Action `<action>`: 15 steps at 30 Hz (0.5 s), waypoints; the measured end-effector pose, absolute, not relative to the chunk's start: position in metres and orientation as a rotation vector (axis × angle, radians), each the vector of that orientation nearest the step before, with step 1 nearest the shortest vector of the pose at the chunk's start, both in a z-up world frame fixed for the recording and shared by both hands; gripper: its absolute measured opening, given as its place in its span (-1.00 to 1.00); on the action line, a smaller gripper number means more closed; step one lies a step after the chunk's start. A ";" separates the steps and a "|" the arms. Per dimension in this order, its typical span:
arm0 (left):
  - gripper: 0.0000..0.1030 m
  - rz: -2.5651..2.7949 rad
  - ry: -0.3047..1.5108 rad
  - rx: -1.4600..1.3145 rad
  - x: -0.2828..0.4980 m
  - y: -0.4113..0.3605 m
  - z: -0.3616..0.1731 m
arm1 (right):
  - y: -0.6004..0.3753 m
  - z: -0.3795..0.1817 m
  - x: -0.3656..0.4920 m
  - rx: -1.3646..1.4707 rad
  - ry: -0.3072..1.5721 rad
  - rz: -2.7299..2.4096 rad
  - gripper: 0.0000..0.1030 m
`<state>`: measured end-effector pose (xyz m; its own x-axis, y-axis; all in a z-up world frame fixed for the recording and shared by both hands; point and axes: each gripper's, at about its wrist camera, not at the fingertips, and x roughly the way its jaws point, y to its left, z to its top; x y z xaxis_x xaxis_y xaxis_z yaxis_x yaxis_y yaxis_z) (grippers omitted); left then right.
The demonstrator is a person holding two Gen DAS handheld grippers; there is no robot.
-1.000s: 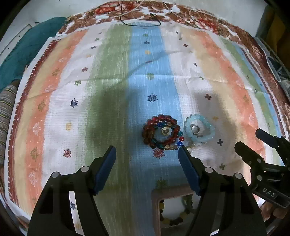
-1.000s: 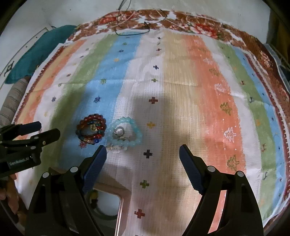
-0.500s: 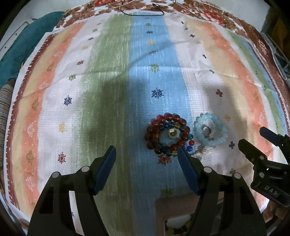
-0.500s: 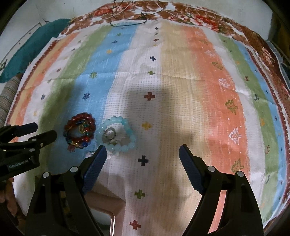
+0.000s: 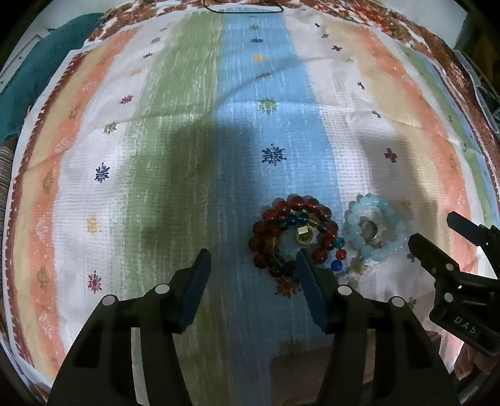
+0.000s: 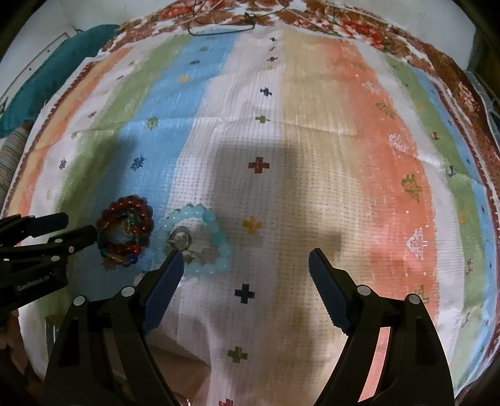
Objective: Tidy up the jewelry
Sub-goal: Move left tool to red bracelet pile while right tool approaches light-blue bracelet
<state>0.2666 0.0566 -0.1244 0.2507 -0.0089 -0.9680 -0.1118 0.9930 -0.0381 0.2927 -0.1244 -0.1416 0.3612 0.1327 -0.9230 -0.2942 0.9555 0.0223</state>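
A striped cloth (image 5: 193, 131) covers nearly the whole surface, its bands running away from the camera in orange, cream, white, green and blue, sprinkled with small crosses and snowflake motifs. A creased fold line crosses the cloth from side to side. Around the cloth's edge runs a brown-red floral border (image 6: 368, 28). Off the cloth's far left corner lies a teal fabric (image 5: 28, 81), and beside it, lower down the cloth's left edge, a patch of finely striped material (image 6: 12, 153). Beyond the cloth's far edge the ground looks pale and plain (image 6: 103, 12). Light falls from above, throwing broad soft shadows across the middle of the cloth.
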 end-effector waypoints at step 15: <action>-0.34 0.019 1.360 -0.065 0.280 0.054 -0.146 | -0.111 -0.162 0.303 -0.203 1.205 0.289 0.20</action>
<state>0.2796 0.0541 -0.1464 0.2099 -0.0236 -0.9774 -0.0516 0.9981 -0.0352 0.3028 -0.1105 -0.1616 0.3282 0.1118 -0.9380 -0.3255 0.9455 -0.0012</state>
